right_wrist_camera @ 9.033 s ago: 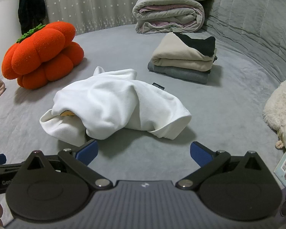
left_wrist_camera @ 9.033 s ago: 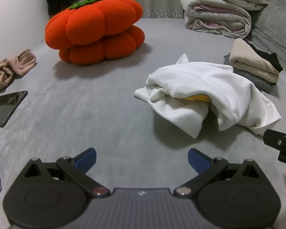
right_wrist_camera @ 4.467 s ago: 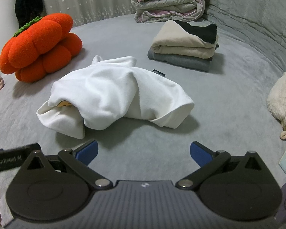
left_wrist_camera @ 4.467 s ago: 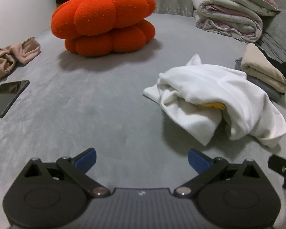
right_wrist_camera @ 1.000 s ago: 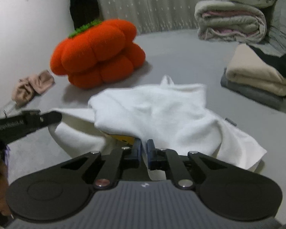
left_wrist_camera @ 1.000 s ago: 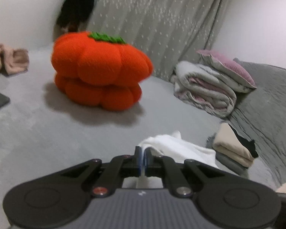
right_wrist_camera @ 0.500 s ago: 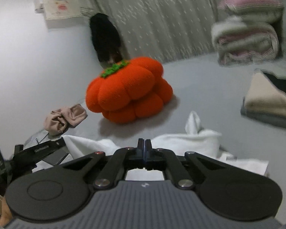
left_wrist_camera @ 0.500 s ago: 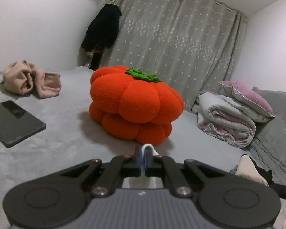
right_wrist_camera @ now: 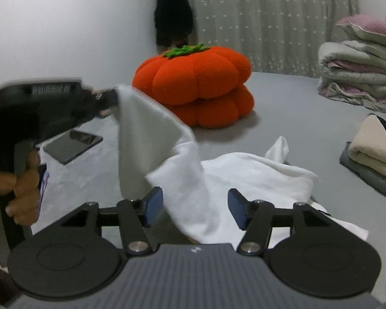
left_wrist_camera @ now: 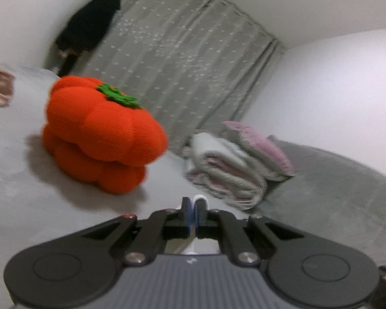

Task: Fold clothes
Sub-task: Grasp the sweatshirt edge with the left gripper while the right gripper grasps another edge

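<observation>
My left gripper point(right_wrist_camera: 108, 100) pinches a corner of the white garment point(right_wrist_camera: 244, 170), lifted left of the orange pumpkin cushion point(right_wrist_camera: 195, 82). The cloth slopes down from that corner, passing between my right gripper point(right_wrist_camera: 195, 207), whose fingers are spreading without pressing it. I judge the right is nearer the low edge.

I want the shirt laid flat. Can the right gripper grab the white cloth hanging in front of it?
Probably yes. The white cloth hangs right between the right gripper's opening jaws, with nothing in the way. The left gripper holds its corner up, so the right one only needs to close.
</observation>
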Motion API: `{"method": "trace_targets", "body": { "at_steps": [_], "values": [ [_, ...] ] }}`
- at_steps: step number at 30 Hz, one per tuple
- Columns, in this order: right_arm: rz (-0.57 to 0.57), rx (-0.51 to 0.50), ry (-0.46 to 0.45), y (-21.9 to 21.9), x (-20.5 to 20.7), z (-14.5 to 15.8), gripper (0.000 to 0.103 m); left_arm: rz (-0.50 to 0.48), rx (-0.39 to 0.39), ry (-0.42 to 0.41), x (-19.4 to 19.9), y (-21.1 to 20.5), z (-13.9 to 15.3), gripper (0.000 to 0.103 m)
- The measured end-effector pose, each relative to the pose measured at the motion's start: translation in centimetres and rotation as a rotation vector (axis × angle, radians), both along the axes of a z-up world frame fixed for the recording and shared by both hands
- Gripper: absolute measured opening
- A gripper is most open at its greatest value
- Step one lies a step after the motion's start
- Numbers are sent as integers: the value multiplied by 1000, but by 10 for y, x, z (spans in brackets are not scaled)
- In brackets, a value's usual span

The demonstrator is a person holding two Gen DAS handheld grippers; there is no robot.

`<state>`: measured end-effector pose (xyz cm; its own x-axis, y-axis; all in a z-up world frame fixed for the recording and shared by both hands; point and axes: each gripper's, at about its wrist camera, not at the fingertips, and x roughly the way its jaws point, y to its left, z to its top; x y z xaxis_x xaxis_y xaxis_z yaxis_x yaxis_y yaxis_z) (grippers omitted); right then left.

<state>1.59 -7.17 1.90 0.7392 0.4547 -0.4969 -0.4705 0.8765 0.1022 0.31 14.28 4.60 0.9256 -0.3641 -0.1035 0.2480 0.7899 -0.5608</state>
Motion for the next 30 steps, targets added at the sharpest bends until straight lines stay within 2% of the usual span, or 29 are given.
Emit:
{"method": "trace_targets", "body": {
  "at_steps": [6,14,16,17,22,24,28,30],
  "values": [
    [65,26,-14,5,-9,1,60,-147,-16,-49,1,-19,2,2],
    [86,64,-73,6,-16,3,60,-306,21,-89,-3,-44,1,2],
    [67,62,-85,5,-15,3,38,-312,40,-93,-3,-48,0,2],
    [55,57,-87,4,-13,3,9,-309,50,-94,-3,-49,-1,3],
    [-37,74,-96,-9,-5,2,6,-292,42,-78,-1,-46,-4,4],
    [-80,84,-107,-17,0,4,4,-281,43,-64,-1,-44,-6,11],
    [-166,106,-126,-32,10,7,2,-250,75,-39,4,-46,-6,15],
    [-203,119,-124,-42,14,7,2,-241,89,-23,6,-47,-8,26]
  ]
}}
